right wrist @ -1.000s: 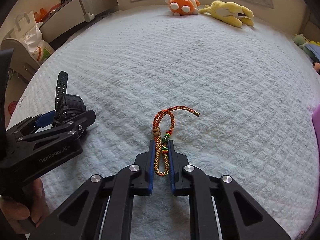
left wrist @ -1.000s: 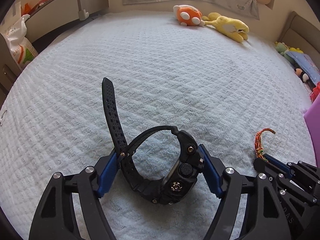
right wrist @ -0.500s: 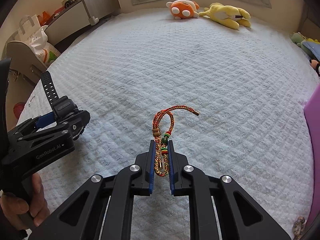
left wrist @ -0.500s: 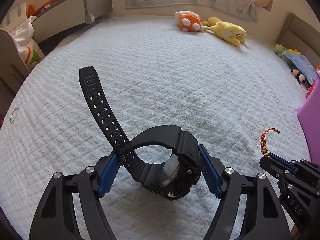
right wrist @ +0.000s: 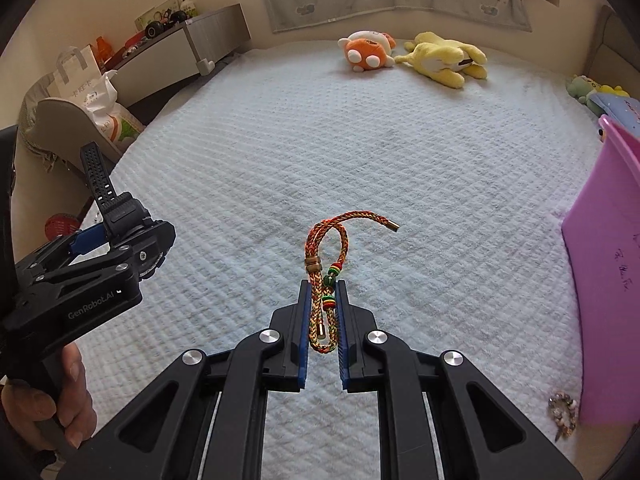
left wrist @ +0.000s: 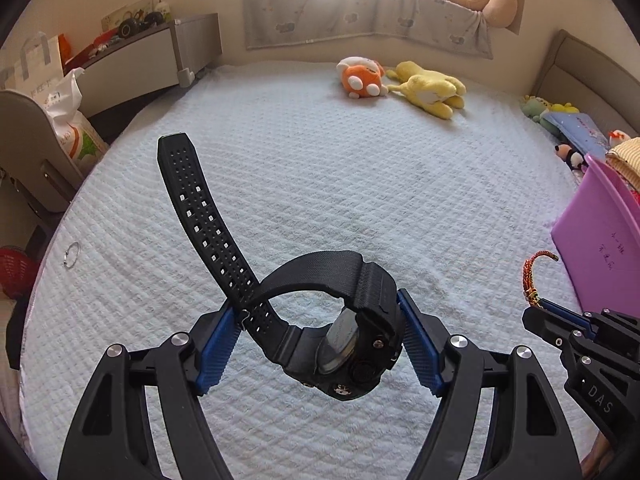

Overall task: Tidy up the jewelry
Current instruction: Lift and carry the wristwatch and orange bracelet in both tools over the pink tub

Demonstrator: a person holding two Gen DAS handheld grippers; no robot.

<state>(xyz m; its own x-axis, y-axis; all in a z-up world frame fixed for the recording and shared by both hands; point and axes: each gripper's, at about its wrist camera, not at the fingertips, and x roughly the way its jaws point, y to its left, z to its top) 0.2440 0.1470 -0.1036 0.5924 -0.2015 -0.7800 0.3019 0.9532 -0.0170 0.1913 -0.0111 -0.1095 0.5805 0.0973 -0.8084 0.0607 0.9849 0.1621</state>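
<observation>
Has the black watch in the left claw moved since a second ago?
Yes. The black watch, clamped in the left claw, has risen off the white bedspread: more of the bed and far wall now show, and the case has turned, showing its back.

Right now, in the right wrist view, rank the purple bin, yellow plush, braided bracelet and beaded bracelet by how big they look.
1. purple bin, cut off by the frame.
2. yellow plush and braided bracelet: similar; the plush is far away, so unranked.
3. beaded bracelet, smallest.
</observation>
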